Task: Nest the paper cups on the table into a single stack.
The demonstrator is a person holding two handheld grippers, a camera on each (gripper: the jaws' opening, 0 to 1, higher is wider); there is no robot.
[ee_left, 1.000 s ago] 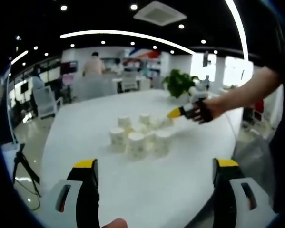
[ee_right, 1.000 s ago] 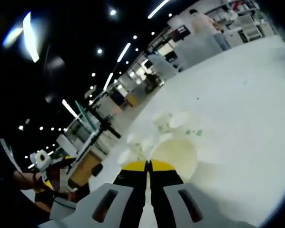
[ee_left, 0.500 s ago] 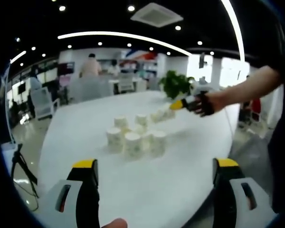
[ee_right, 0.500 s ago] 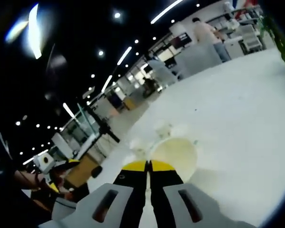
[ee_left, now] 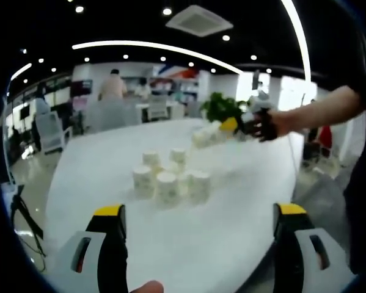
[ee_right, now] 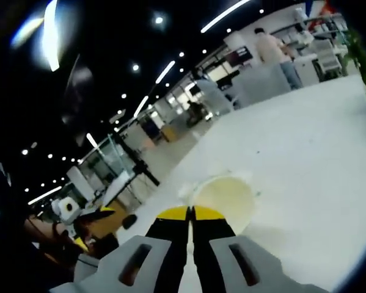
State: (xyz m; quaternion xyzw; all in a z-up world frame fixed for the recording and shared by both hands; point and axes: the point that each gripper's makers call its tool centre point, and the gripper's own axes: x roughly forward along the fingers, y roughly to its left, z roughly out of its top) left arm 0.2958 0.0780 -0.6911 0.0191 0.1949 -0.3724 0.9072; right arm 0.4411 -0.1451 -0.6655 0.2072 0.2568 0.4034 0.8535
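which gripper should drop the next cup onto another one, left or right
Right. The right gripper is already shut on a paper cup and lifted above the cluster of cups; the left gripper is open, hanging back from the table.

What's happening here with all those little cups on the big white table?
A person holds a gripper in each hand and is gathering paper cups into one stack. The right gripper is shut on the rim of a paper cup and holds it in the air above the white table. A cluster of loose cups stands upright on the table. The left gripper is open and holds nothing, pointed toward the cluster.
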